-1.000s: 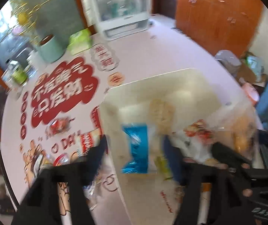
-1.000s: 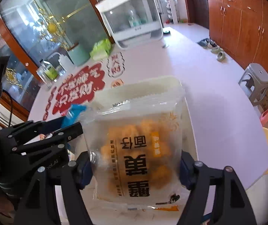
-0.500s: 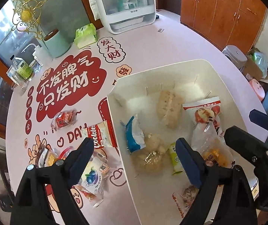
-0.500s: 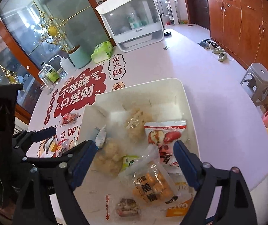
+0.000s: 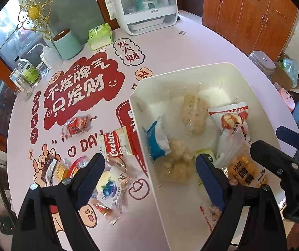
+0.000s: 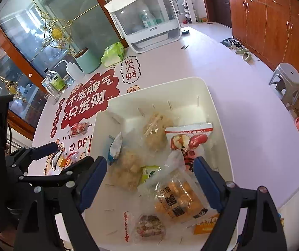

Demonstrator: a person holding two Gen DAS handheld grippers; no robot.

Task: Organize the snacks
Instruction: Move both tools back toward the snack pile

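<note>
Snacks are split between two places: several packets already lie in the white rectangular plastic bin (image 5: 191, 71), among them the clear bag of orange puffs (image 6: 178, 198), the red-and-white date packet (image 6: 188, 138) and the blue-and-white wrapper (image 5: 156, 138), while a loose heap waits on the pale pink table (image 5: 170, 48) to the left of the bin. I judge the sorting about half done, and the step in hand is the next pickup. My right gripper (image 6: 150, 175) hangs spread wide above the bin's near end, pinching nothing. My left gripper (image 5: 149, 167) is also spread and empty, straddling the bin's left wall, one finger over the heap. The next move calls for swinging left and down onto the white cookie packet (image 5: 116, 143) or the blueberry pouch (image 5: 108, 188) just beside it, both well clear of the small red wrapped sweet (image 5: 76, 125) farther off. The bin wall is the edge to mind; a low finger could catch it. Open table lies far and left.
</note>
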